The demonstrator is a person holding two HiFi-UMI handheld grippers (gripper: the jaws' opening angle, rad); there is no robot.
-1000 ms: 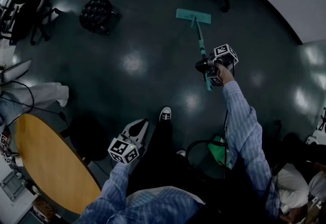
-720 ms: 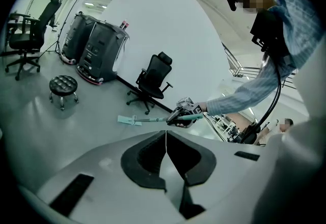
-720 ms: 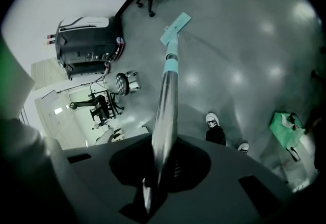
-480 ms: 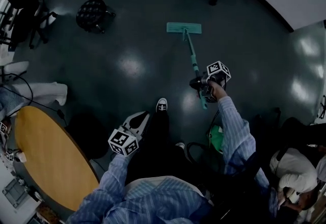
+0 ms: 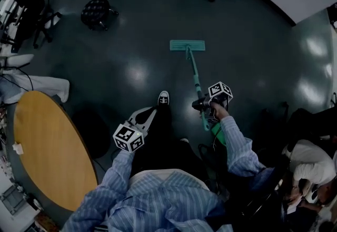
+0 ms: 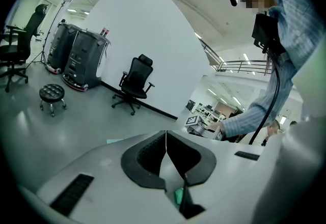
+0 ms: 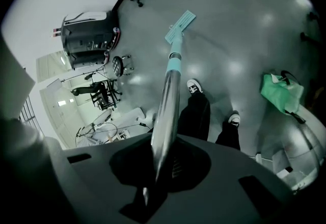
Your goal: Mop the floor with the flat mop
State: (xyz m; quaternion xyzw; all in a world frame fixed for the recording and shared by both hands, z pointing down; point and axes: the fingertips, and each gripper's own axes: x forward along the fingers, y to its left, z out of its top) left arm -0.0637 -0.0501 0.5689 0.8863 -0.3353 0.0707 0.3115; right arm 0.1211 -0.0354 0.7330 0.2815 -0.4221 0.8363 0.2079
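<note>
- Teal mop head [image 5: 187,45] of the flat mop, lying flat on the dark, glossy floor [image 5: 131,30], ahead of the person and well apart from the feet.
- Slim handle [image 5: 195,80] rising from the middle of that head and running back toward the person, leaning slightly to the right. Long axis almost straight out from the body, with the head at the far end and set crosswise to the shaft.
- Right gripper [image 5: 206,105] clamped on the handle near its upper end, both jaws pressed against the shaft. In the right gripper view, a silver tube leaving the jaws and narrowing down to the teal pad on the floor.
- Left gripper [image 5: 149,116] held low by the left leg, jaws closed pad to pad with nothing between them, well apart from the handle.
- Right hand alone on the mop, and much the nearer of the two.
- Probably mid-stroke. Next move best judged as a push or pull along the line of the handle, so that the crosswise head wipes its full width.
- Black-and-white shoe [image 5: 164,98] on the floor between the left gripper and the handle, near the shaft's left side. Green bag [image 5: 217,133] just behind the right gripper. Both worth avoiding on a pull toward the body.
</note>
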